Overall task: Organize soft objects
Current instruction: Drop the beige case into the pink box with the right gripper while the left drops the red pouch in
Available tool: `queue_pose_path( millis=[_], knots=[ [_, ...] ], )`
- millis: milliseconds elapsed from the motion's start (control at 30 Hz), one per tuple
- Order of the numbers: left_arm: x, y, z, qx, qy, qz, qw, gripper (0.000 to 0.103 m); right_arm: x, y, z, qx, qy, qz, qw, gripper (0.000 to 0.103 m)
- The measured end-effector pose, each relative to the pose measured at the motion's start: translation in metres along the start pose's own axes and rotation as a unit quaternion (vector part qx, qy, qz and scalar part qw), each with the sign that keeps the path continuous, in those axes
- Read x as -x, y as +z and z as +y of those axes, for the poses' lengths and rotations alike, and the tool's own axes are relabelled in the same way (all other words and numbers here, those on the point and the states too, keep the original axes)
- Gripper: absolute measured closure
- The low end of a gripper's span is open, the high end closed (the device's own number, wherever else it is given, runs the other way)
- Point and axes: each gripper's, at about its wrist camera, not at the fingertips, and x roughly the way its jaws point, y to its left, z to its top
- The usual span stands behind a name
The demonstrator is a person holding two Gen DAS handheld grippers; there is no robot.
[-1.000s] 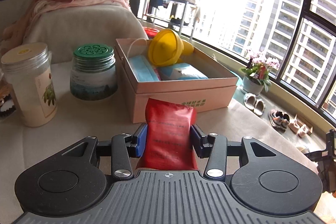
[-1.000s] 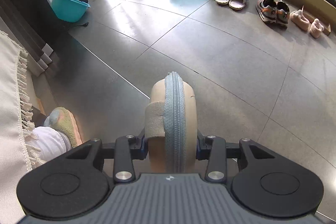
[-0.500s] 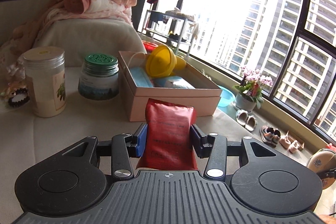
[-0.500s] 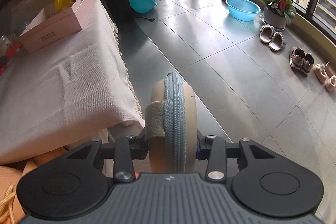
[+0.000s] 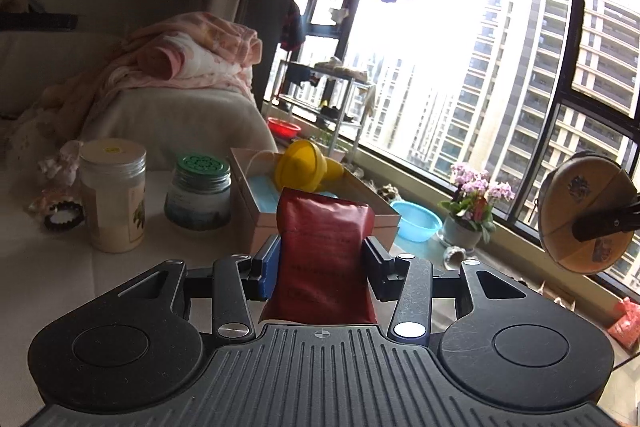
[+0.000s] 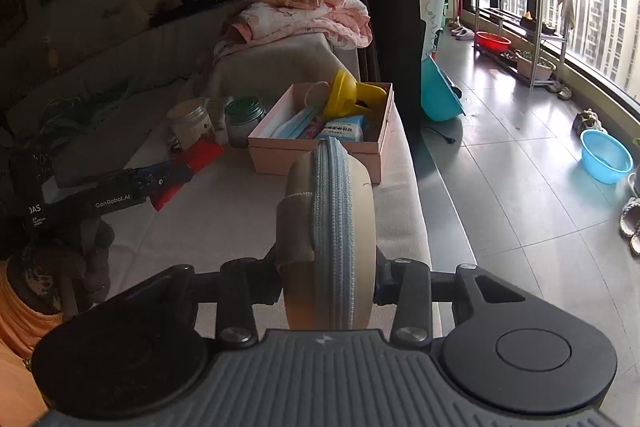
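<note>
Both claws are loaded. Left gripper (image 5: 322, 267) is clamped about halfway closed on a red foil pouch (image 5: 323, 259), its blue pads pressing the pouch's two sides, so the pouch stands upright between the fingers. Right gripper (image 6: 330, 267) is closed on a round tan zip case (image 6: 332, 239), held edge-on with its grey-blue zipper band facing the camera. From the left view the case (image 5: 580, 211) hangs in the air off to the right, level with the window.

Each soft thing looks bound for the pink cardboard box (image 6: 320, 155) that sits on the cloth-covered table (image 6: 200, 227), near its far edge. To do this well, I would bring one hand in at a time so the two tools do not meet over the box. I'd lower each item into a free patch before letting go. A drop from height might knock the funnel. The pouch is squashy, so a light grip should do.

That box already holds a yellow funnel (image 6: 344, 93) leaning at the back, blue face masks (image 6: 298, 125), a pack of tissues (image 6: 344, 131) and what looks like a small paper cup. Free room seems scant, mostly toward the front. Left of the box stand a green-lidded jar (image 5: 199, 193) and a taller clear jar (image 5: 113, 195) with a pale lid. I cannot tell what fills the green-lidded one.
</note>
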Motion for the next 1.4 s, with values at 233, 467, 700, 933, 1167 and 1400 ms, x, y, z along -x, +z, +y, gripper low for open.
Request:
queue_pose_path(
  millis=[233,467,700,933,1167,1400],
  knots=[
    [-0.050,0.070,0.008,-0.011,-0.006,-0.001,0.9999,0.054,-0.029,0.104,-0.005,-0.006,0.066,-0.066,0.996,0.064],
    [-0.188,0.083,0.024,0.018,-0.054,0.087,0.9946,0.050,-0.122,0.185,-0.020,-0.038,0.062,-0.054,0.996,0.064],
    [-0.232,0.053,0.030,-0.057,-0.040,0.104,0.9921,0.040,-0.238,0.179,-0.023,-0.056,0.078,0.037,0.995,0.064],
    [-0.206,0.043,0.029,-0.155,-0.024,0.095,0.9829,0.035,-0.323,0.164,-0.036,-0.124,0.136,0.123,0.975,0.064],
    [-0.152,0.074,0.050,-0.103,-0.026,0.060,0.9925,0.039,-0.343,0.153,-0.048,-0.147,0.104,0.129,0.975,0.060],
    [-0.096,0.109,0.115,-0.024,0.030,0.014,0.9992,0.039,-0.263,0.190,-0.035,-0.077,0.033,0.063,0.994,0.038]
  ],
)
